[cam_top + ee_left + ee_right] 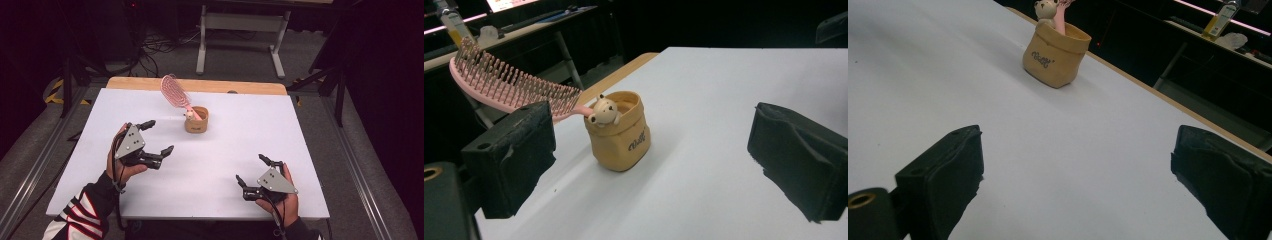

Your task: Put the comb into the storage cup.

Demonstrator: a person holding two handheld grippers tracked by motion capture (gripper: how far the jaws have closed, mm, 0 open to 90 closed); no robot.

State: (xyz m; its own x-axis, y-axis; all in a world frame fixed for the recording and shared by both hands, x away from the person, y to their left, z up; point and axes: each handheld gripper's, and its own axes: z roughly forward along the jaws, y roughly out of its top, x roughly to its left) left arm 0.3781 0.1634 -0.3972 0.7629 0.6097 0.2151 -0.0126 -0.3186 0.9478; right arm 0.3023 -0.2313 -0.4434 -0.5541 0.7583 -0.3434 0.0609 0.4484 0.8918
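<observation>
Plainly, the white tabletop (pixel 210 165) had wide bare room on every side of the cup (pixel 196 120), which stood upright toward the far middle, short of the strip of bare wood along the far edge. The left gripper (pixel 156 137) hung over the near-left part, its jaws spread wide with nothing between them, pointed toward the cup and well apart from it. The right gripper (pixel 254 169) sat low near the front edge on the right, jaws equally wide and empty, with open white surface between it and the cup.

The cup (pixel 620 131) was tan, soft-looking like a rolled-down paper sack, with small lettering on its side and a little bear figure (pixel 603 111) at its rim. A pink hairbrush (pixel 509 85) stood handle-down in it, leaning out leftward, its oval head set with rows of thin bristles. The jaw pads were black and roughly textured.
</observation>
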